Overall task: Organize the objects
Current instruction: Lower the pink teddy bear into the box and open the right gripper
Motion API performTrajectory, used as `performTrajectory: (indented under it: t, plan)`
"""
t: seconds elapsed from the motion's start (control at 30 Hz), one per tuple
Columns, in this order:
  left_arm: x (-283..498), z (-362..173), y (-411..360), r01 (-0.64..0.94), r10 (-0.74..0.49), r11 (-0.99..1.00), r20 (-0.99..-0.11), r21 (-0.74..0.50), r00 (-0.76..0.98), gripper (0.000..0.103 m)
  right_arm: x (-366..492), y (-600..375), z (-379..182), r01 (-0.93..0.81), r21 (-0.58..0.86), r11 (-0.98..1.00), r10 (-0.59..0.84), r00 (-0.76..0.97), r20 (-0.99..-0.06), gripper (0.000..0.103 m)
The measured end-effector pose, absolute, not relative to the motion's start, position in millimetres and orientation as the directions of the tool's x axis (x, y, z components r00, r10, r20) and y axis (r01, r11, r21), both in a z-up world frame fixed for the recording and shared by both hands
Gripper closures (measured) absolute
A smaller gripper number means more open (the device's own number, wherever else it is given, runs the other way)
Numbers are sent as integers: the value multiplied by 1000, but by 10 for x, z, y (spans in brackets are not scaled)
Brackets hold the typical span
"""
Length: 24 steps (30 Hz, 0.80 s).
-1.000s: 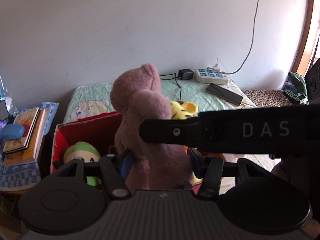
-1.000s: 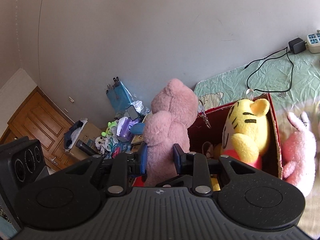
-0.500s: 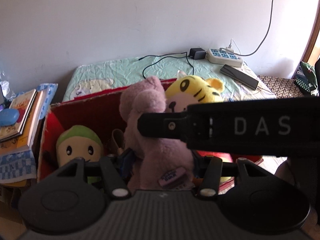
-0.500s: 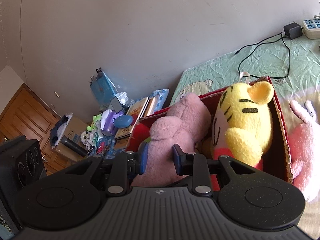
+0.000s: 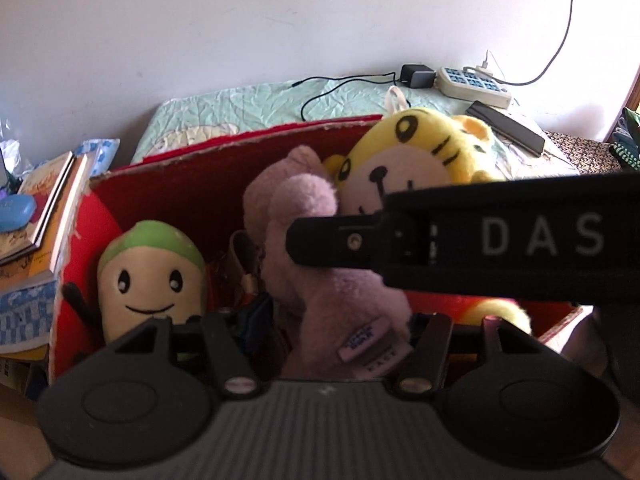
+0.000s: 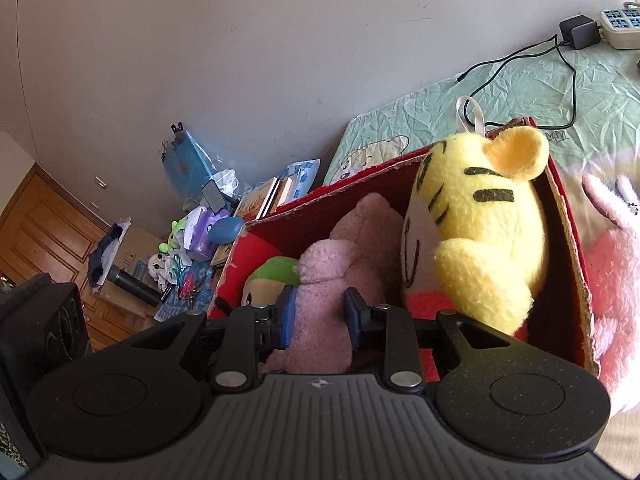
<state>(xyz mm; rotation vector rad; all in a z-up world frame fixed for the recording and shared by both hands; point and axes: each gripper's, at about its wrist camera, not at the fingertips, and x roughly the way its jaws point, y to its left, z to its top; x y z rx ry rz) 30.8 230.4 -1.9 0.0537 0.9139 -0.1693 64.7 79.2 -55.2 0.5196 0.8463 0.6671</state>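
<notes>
the right gripper (image 6: 318,314) is pinching the mauve plush bear (image 6: 340,264) inside the red box (image 6: 568,216), tiger plush (image 6: 480,232) at 3 o'clock, green-capped plush (image 5: 150,276) at 9. the left gripper (image 5: 332,332) is flanking the bear; grip unclear. pink bunny (image 6: 616,264) is waiting outside.

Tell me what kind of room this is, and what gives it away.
Probably a bedroom at home, maybe a child's. A bed with a cartoon-print sheet stands against the wall, a red box on it holds plush toys, and books and clutter are piled beside it, near a wooden door.
</notes>
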Motion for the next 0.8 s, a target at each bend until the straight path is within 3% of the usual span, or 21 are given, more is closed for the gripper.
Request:
performTrajectory:
  t: [0.8]
  plan:
    - [293,-121,2393,101,-85,994,-825,-33,559,17,537,740,-617,-304,671,676,720,467,-514,69]
